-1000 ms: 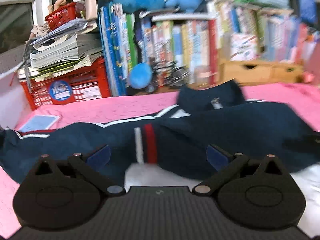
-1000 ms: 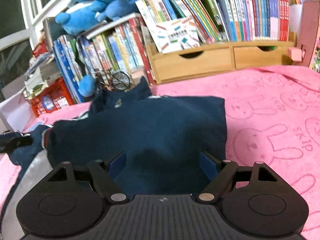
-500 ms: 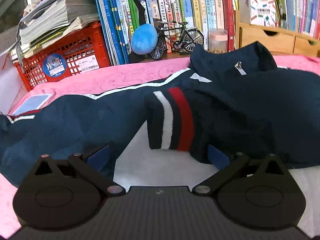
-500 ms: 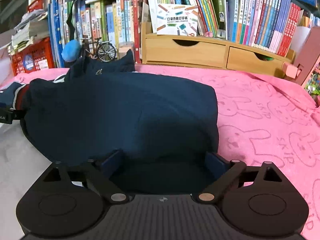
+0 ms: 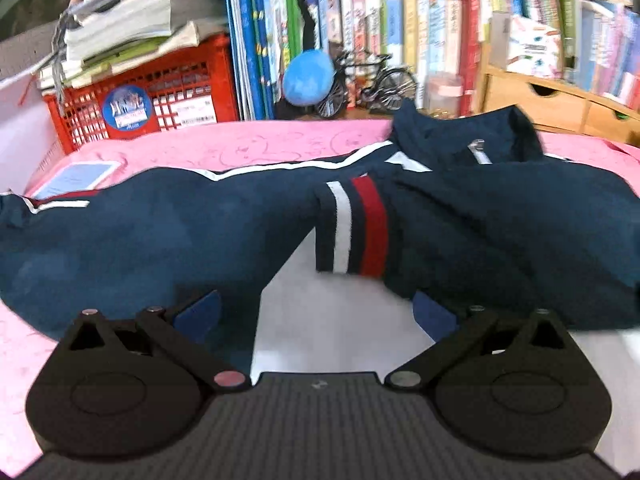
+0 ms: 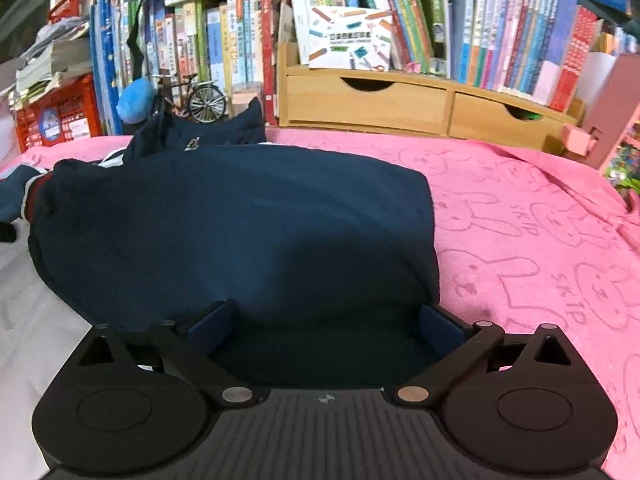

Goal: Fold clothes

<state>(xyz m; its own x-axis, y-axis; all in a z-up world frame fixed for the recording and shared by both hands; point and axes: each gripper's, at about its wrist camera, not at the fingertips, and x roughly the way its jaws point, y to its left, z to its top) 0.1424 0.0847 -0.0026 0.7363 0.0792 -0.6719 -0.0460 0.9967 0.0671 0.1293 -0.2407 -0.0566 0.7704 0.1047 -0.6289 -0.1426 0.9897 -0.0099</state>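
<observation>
1. A pink blanket (image 6: 520,216) printed with rabbit outlines covered the desk, reaching back to the shelves.
2. Rows of books (image 6: 500,40) filled the back of both views, upright or leaning.
3. A navy jacket (image 6: 240,232) lay on the blanket, its right side folded over the middle. In the left view its left sleeve (image 5: 140,232) stretched out flat toward the left edge, trimmed with a thin white line. White lining (image 5: 336,320) showed between the sleeve and the folded part. The collar, with a zip pull, stood up at the far end near the books.
4. A wooden drawer unit (image 6: 368,104) with two drawers sat under the books, behind the blanket.
5. A red crate (image 5: 160,96) stood at the far left, stacked with papers and carrying a round blue sticker.
6. The right tongs (image 6: 326,320) were opening, spread wide; dark jacket cloth lay between the fingers, and the pads did not press on it.
7. The left tongs (image 5: 316,312) stood open, low over the jacket. The left finger was over the sleeve, the right one at the folded edge, with lining between them and nothing gripped.
8. The right sleeve's cuff (image 5: 352,228), banded white and red, lay across the jacket's middle beyond the left tongs.
9. A blue plush ball (image 5: 308,82) rested against the books.
10. A small model bicycle (image 5: 376,84) stood just beside the ball.
11. A pale blue card (image 5: 76,178) lay flat on the blanket near the crate.
</observation>
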